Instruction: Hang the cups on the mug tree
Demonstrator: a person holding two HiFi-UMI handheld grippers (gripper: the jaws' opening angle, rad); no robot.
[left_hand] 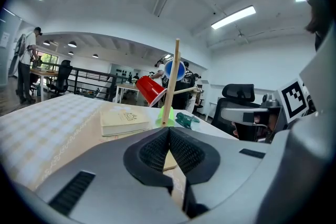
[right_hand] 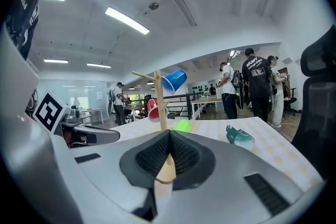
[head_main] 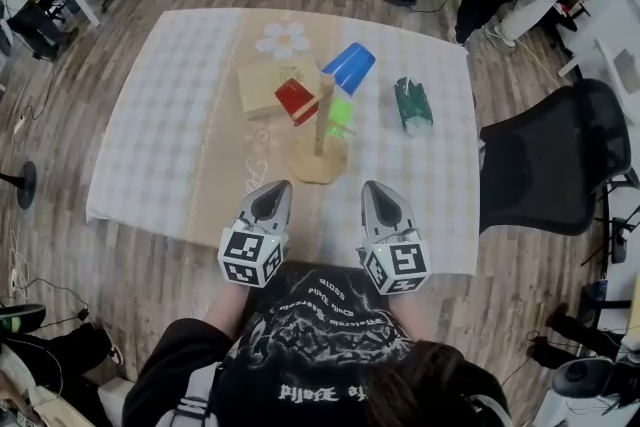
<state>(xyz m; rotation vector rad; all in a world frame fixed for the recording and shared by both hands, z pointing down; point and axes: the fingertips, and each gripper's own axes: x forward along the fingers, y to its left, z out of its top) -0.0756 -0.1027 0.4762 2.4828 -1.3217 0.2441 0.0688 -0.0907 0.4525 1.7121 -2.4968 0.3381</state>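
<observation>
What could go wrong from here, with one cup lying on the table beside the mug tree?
The teal cup lies on its side; a pinch on its round wall could slip and roll it.
The red cup and blue cup hang tilted on the mug tree's pegs; bumping its thin post might shake them off.
The left gripper and right gripper are shut and must open first.

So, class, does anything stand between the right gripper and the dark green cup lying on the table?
Nothing visible does. Only bare tablecloth lies between the right gripper, jaws shut, and the dark green cup. The mug tree stands off to the left of that path.
</observation>
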